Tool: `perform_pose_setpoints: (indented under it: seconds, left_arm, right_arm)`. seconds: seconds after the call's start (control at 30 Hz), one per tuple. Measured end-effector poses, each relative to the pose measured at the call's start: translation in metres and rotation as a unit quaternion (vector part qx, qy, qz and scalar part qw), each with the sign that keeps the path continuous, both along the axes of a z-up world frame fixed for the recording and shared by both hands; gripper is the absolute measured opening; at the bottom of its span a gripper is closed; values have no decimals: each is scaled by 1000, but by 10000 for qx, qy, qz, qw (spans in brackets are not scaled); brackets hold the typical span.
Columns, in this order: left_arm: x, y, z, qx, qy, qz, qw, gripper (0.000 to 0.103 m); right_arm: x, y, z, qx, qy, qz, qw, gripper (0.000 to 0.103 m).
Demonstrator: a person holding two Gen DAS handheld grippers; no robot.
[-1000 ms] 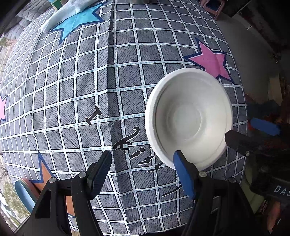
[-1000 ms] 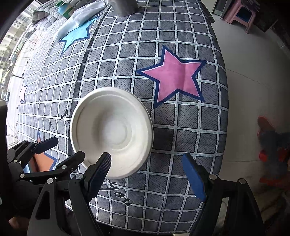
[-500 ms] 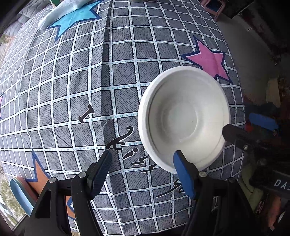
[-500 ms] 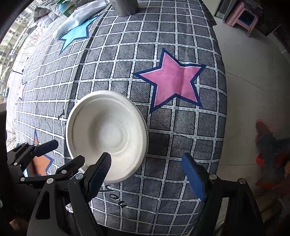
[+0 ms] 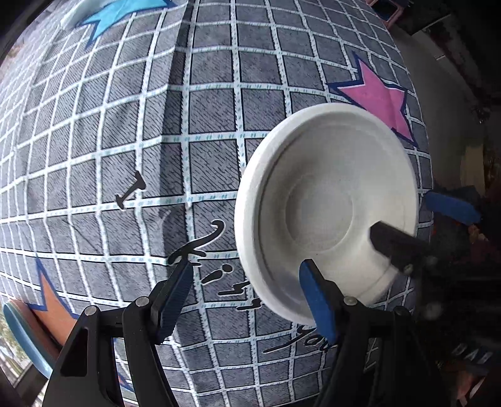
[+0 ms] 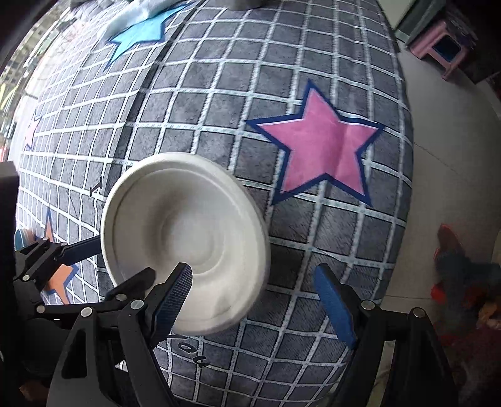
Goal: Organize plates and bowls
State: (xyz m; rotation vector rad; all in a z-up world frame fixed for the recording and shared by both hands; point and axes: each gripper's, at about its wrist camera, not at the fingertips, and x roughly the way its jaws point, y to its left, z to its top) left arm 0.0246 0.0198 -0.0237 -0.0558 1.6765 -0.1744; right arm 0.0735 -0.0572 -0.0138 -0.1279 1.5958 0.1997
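Observation:
A white paper bowl (image 5: 325,203) sits upright on the grey checked bedspread near its front edge; it also shows in the right wrist view (image 6: 184,241). My left gripper (image 5: 247,291) is open, its right finger at the bowl's near rim. My right gripper (image 6: 253,297) is open, its left finger over the bowl's near rim. In the left wrist view one right-gripper finger (image 5: 397,244) reaches over the bowl's right rim. Whether any finger touches the bowl is unclear.
A pink star (image 6: 319,150) is printed right of the bowl. A blue plate edge (image 5: 22,341) shows at the bed's left front corner. A pale cloth (image 6: 137,12) lies far back. A pink stool (image 6: 438,43) stands on the floor right of the bed.
Both grippers have moved closer to the bowl, which looks larger. The right gripper's finger now reaches over the bowl's rim. Jaws stay open.

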Motion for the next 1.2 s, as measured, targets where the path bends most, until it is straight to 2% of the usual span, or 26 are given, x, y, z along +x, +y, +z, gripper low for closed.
perform_pose_setpoints:
  seconds: [0.1, 0.13, 0.17, 0.2, 0.27, 0.3, 0.43, 0.5, 0.93, 1.2]
  left_arm:
    - [1, -6, -12, -40, 67, 8, 10000, 73]
    - [1, -8, -14, -62, 57, 7, 10000, 70]
    - [0, -11, -15, -110, 32, -12, 9999, 66]
    - [-2, -16, -15, -164, 8, -57, 9998, 59]
    - [-2, -22, -16, -156, -26, -164, 9997, 53]
    - [-1, -28, -16, -151, -48, -230, 9996, 49]
    - [-4, -39, -16, -41, -155, -292, 9994, 47]
    - [-4, -38, -16, -52, -188, -243, 9995, 41]
    - [-9, -37, 12, -40, -550, -265, 9981, 41]
    - [-8, -5, 40, -57, -714, -234, 9972, 41]
  right_arm:
    - [5, 5, -11, -153, 102, 73, 9998, 81]
    - [6, 5, -14, -161, 128, 88, 9998, 81]
    - [7, 6, -15, -105, 150, 117, 9998, 77]
    - [7, 6, -15, 3, 142, 142, 9998, 63]
    - [6, 10, -13, 195, 172, 240, 9994, 48]
    - [6, 12, -12, 160, 144, 294, 9993, 48]
    - [4, 18, -10, 171, 108, 308, 9993, 36]
    - [4, 14, -6, 233, 99, 214, 9994, 35]
    - [-21, 13, 23, 409, -271, 115, 9987, 34]
    - [-40, 19, 43, 514, -373, 137, 9979, 34]
